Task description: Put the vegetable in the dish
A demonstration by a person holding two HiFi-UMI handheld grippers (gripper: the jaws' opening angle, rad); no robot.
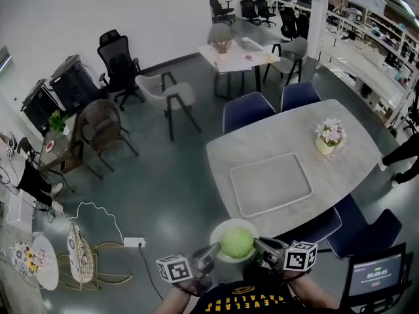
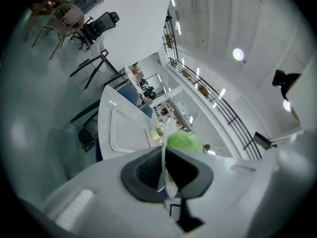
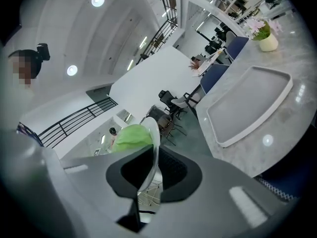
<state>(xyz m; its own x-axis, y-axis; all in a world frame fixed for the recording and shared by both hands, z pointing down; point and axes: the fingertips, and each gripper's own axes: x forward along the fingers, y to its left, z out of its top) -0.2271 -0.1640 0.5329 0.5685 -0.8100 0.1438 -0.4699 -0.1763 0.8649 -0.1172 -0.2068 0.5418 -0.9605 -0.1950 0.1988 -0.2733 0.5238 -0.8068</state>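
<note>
A round green cabbage (image 1: 237, 243) lies in a white dish (image 1: 224, 229) that I hold in the air close to my body, off the near corner of the table. My left gripper (image 1: 208, 257) is shut on the dish's left rim and my right gripper (image 1: 260, 250) is shut on its right rim. In the left gripper view the dish rim (image 2: 163, 152) runs edge-on between the jaws of the gripper (image 2: 165, 170), with the cabbage (image 2: 184, 143) behind it. The right gripper view shows the rim (image 3: 154, 135) clamped in the gripper (image 3: 151, 170), beside the cabbage (image 3: 130, 136).
A pale marble table (image 1: 353, 129) stands ahead on the right with a grey tray (image 1: 270, 183) and a pot of flowers (image 1: 329, 136). Blue chairs (image 1: 249, 110) ring it. A screen (image 1: 375, 275) is at the lower right. Other chairs and small tables stand on the floor to the left.
</note>
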